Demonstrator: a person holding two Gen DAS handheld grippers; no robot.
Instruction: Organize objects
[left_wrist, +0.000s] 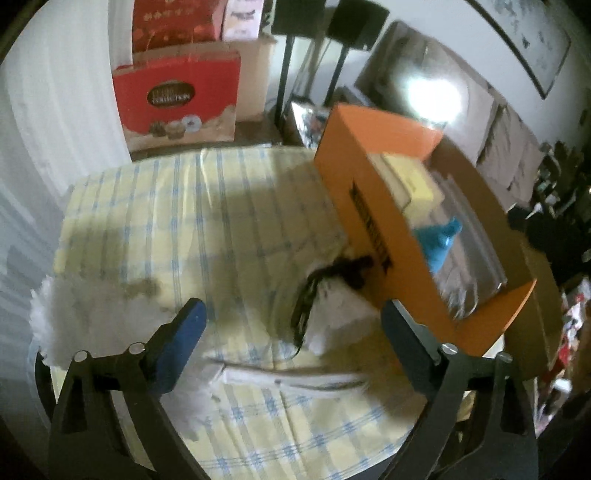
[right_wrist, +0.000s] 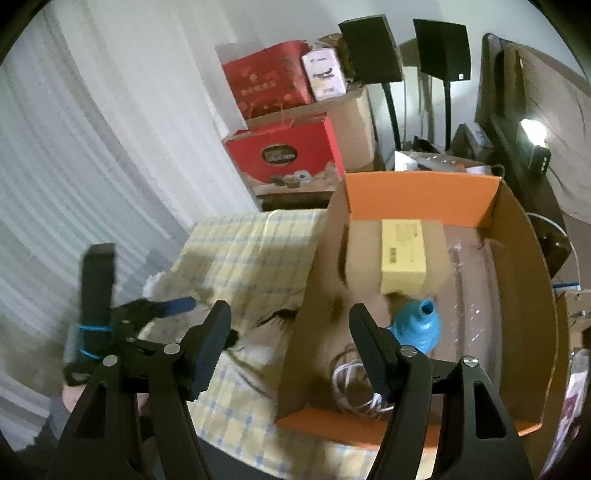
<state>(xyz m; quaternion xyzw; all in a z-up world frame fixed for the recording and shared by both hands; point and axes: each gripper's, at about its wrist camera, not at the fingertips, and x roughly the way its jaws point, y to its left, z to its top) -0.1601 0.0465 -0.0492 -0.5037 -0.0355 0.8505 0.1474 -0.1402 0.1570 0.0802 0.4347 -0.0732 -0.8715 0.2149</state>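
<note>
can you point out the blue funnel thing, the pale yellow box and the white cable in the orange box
blue plastic funnel-shaped object (right_wrist: 419, 326): right wrist view, on its wide body below the spout.
pale yellow rectangular carton (right_wrist: 404, 254): right wrist view, on its top face.
coiled white cable (right_wrist: 349, 387): right wrist view, on the loops near the box's front wall.

1. An open orange cardboard box (right_wrist: 417, 199) sits on the checked surface (right_wrist: 251, 251).
2. Inside lie a pale yellow carton (right_wrist: 404, 254), a blue vase-like piece (right_wrist: 419, 325) tipped on its side and a coiled white cable (right_wrist: 354, 387).
3. A dark tangled cord (left_wrist: 332, 275) rests on white fabric just beside the box.
</note>
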